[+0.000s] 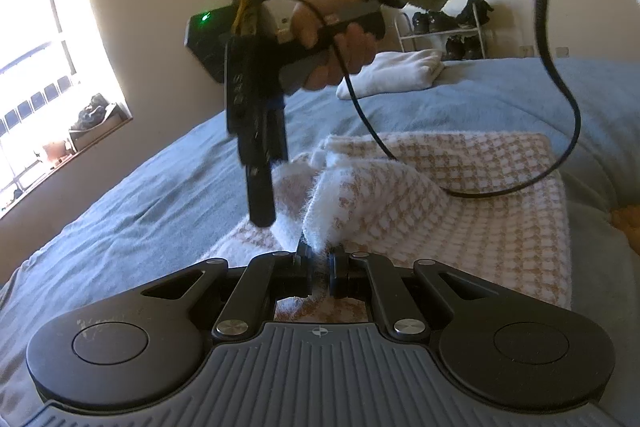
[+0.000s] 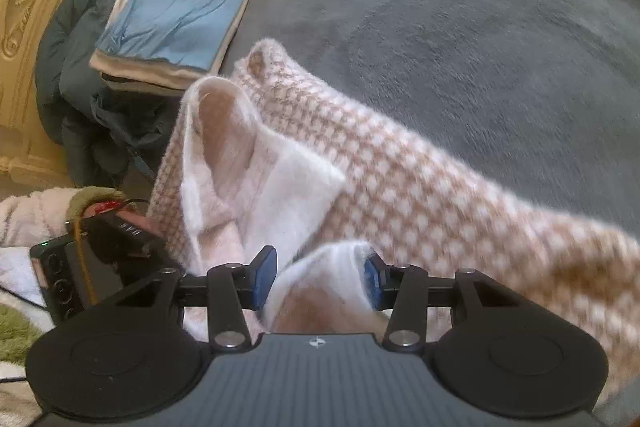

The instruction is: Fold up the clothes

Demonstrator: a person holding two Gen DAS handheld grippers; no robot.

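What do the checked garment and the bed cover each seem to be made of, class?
Checked garment: probably fuzzy knit or fleece, matte; fibres stand out along its edges. Bed cover: likely plush, short-pile fabric, grey-blue; brushed streaks show in the nap.

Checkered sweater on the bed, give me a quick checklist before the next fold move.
1. Left gripper clamped on the checkered sweater: ok, jaws pinch a fuzzy edge.
2. Right gripper gripping: not ok, jaws stand apart with a white fold between them, pads not pressing.
3. Black cable off the sweater: not ok, it loops across the fabric.
4. Grey-blue blanket free beyond the sweater: ok.
5. Folded stack with the blue garment out of the way: ok, it sits apart.
6. Sweater lying flat: not ok, edges bunched.
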